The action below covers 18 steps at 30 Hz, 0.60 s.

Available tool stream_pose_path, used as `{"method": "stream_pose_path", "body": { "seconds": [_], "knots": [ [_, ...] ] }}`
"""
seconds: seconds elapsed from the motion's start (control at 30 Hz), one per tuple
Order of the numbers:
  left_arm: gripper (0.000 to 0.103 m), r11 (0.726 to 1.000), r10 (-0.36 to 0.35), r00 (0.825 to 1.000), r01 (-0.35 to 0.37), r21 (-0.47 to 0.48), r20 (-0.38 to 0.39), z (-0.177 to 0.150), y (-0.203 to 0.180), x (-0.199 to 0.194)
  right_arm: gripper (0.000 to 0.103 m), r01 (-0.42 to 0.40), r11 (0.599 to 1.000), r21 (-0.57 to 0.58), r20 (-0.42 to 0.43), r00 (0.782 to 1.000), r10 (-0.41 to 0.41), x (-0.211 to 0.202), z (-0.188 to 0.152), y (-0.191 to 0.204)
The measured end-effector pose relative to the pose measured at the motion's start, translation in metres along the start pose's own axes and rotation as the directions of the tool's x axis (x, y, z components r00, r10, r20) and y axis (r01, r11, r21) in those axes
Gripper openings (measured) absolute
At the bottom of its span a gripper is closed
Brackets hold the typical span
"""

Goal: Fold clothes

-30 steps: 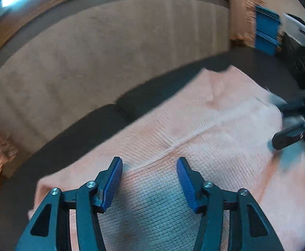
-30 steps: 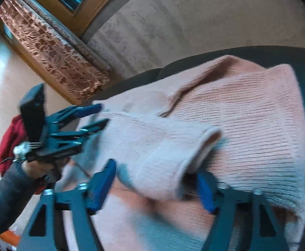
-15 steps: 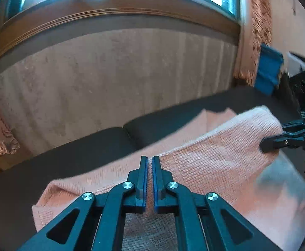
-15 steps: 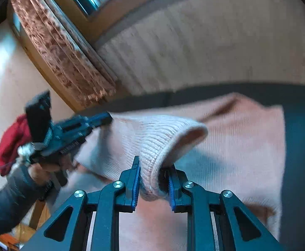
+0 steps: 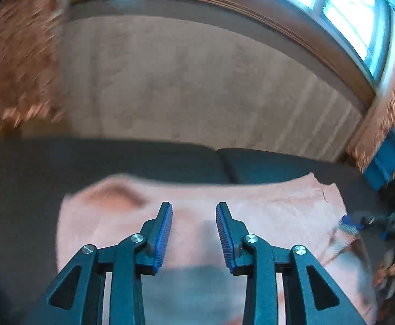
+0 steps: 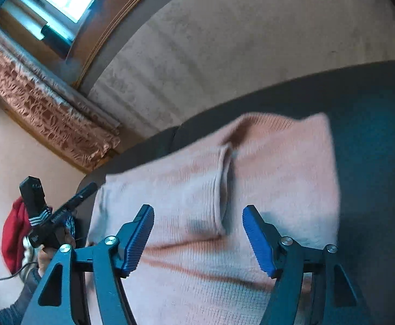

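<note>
A pink knitted sweater [image 5: 265, 216] lies spread on the dark sofa seat [image 5: 116, 162]. My left gripper [image 5: 194, 208] hovers over its near part; the jaws are opening and nothing is between them. At the sweater's right edge the other gripper's tip [image 5: 349, 222] shows, blurred. In the right wrist view a folded-over sleeve with its ribbed cuff [image 6: 221, 184] lies across the sweater [image 6: 278, 162]. My right gripper [image 6: 197, 212] hangs just above it, jaws opening and empty. The left gripper [image 6: 70, 205], held by a hand, sits at the sweater's left edge.
The beige sofa back [image 5: 197, 81] rises behind the seat, with a window [image 5: 346, 13] and patterned curtains [image 6: 48, 113] above. A blue box [image 5: 384, 168] stands at the right end. A red cloth [image 6: 13, 235] lies off the sofa's left side.
Half a second ago both grippers were shut on the sweater and held the fold up. Now both have let go, their jaws stand apart, and the sleeve lies flat across the body.
</note>
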<state>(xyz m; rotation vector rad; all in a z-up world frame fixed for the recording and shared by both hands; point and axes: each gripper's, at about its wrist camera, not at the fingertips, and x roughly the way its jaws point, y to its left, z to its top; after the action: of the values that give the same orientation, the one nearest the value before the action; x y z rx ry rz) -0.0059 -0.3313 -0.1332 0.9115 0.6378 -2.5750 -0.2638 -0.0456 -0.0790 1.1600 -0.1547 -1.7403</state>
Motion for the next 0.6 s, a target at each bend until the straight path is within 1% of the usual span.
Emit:
{"method": "stream_pose_path", "body": {
  "seconds": [0.1,0.13,0.17,0.23,0.33,0.37,0.4,0.43,0.5,0.53,0.57,0.6],
  "knots": [
    [0.033,0.991,-0.045,0.999,0.046,-0.125,0.009,-0.039,0.023,-0.027,0.07,0.013,0.996,-0.089,-0.026,1.0,-0.016,0.015,-0.009,0.012],
    [0.034,0.983,-0.058,0.998,0.06,-0.171,0.014,-0.053,0.032,-0.035,0.07,0.018,0.992,-0.126,-0.027,0.999,-0.022,0.021,-0.01,0.018],
    [0.035,0.975,-0.056,0.998,0.058,-0.214,0.017,-0.067,0.041,-0.044,0.07,0.022,0.987,-0.156,-0.029,0.999,-0.027,0.026,-0.012,0.023],
    [0.036,0.96,-0.054,0.998,0.055,-0.274,0.011,-0.089,0.054,-0.056,0.07,0.019,0.986,-0.168,-0.051,0.998,-0.028,0.037,-0.009,0.028],
    [0.042,0.941,-0.045,0.999,0.049,-0.335,0.019,-0.106,0.069,-0.066,0.07,0.003,0.986,-0.166,-0.065,0.998,-0.014,0.042,-0.003,0.032],
    [0.043,0.934,-0.04,0.999,0.047,-0.354,0.026,-0.108,0.074,-0.068,0.07,0.004,0.986,-0.165,-0.067,0.998,-0.015,0.042,-0.003,0.03],
    [0.046,0.923,-0.044,0.998,0.054,-0.38,0.035,-0.108,0.078,-0.068,0.074,0.005,0.986,-0.165,-0.068,0.998,-0.017,0.042,-0.002,0.029],
    [0.049,0.905,-0.062,0.997,0.073,-0.42,0.042,-0.107,0.083,-0.065,0.077,0.006,0.986,-0.164,-0.07,0.997,-0.018,0.042,-0.002,0.027],
    [0.052,0.859,-0.099,0.993,0.115,-0.499,0.058,-0.105,0.094,-0.059,0.079,0.009,0.984,-0.176,-0.082,0.996,-0.024,0.045,-0.002,0.029],
    [0.053,0.843,-0.109,0.992,0.128,-0.522,0.068,-0.104,0.096,-0.056,0.08,0.01,0.982,-0.187,-0.091,0.995,-0.028,0.047,-0.002,0.031],
    [0.053,0.836,-0.101,0.992,0.125,-0.534,0.073,-0.099,0.097,-0.053,0.08,0.014,0.98,-0.198,-0.099,0.995,-0.034,0.049,-0.002,0.033],
    [0.053,0.828,-0.087,0.993,0.116,-0.548,0.078,-0.097,0.097,-0.049,0.076,0.027,0.977,-0.21,-0.101,0.994,-0.049,0.049,-0.002,0.036]
  ]
}}
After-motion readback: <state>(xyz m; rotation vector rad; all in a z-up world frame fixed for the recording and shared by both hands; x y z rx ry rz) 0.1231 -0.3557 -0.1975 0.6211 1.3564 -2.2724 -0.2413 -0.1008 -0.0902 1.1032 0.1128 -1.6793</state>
